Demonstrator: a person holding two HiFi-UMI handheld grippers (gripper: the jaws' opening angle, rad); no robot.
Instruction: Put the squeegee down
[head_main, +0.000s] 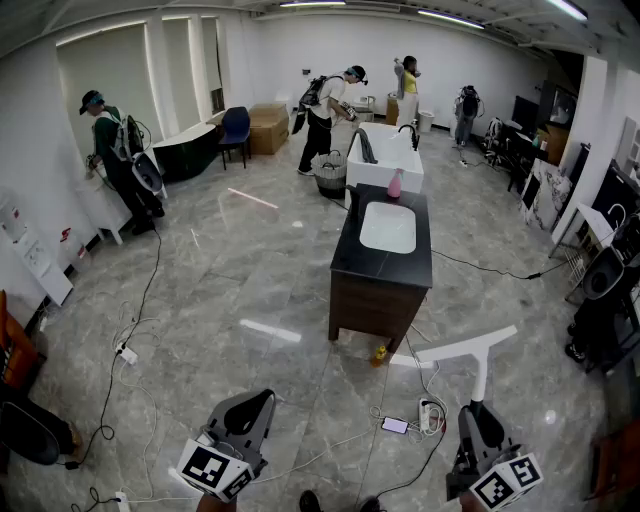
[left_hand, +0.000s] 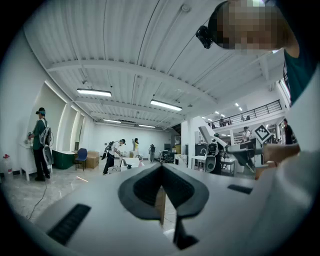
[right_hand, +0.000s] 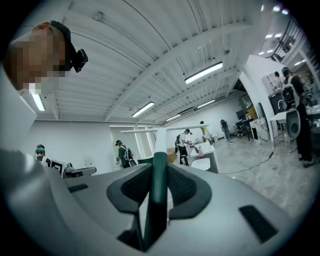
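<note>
Each gripper's cube carries black-and-white square markers. The right gripper is clenched on the green handle of the squeegee, whose white blade sits crosswise, off the front right corner of the dark cabinet. The left gripper has its jaws pressed together with nothing between them. On the floor before the cabinet lie a phone and a power strip, and a yellow bottle stands at its foot. A pink bottle stands beyond its sink. Further off are people.
</note>
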